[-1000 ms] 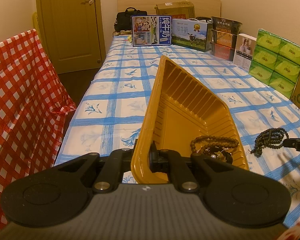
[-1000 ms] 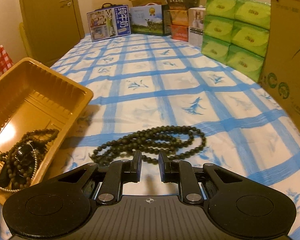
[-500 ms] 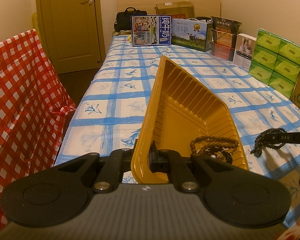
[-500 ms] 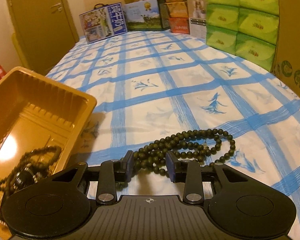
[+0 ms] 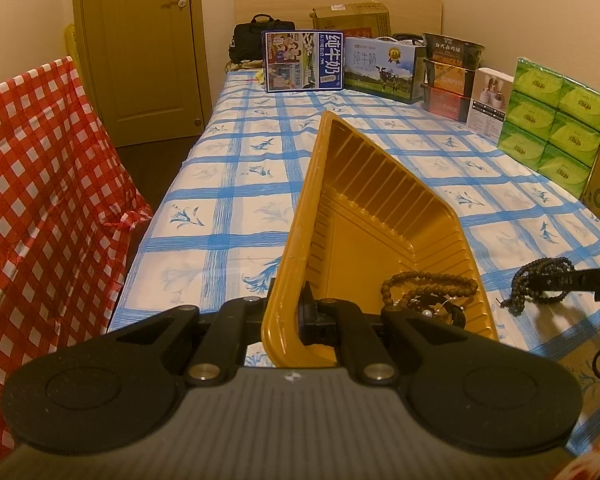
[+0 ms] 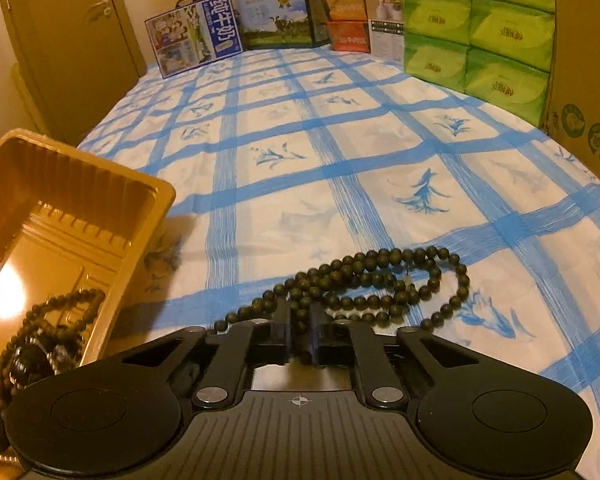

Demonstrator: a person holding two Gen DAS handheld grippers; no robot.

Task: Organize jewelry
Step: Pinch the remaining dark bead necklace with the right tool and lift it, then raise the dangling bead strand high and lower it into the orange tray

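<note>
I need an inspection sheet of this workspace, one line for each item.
Surface: blue-checked cloth, mostly bare in the middle.
Job's things: gold tray holds brown beads; dark bead string lies beside it on the cloth.
Clutter: milk cartons, green tissue packs, cardboard box along the edges.
Tongs: left tongs shut on the tray's wall; right tongs just closed on the dark bead string.
Cables: nothing seen.
Surroundings: door, red checked cover.

Both cameras sit low and close over the blue-checked tablecloth [image 5: 236,192], facing the far door. The left view looks along the golden plastic tray [image 5: 300,216]; the right view shares that tray [image 6: 156,192] at its left edge.
</note>
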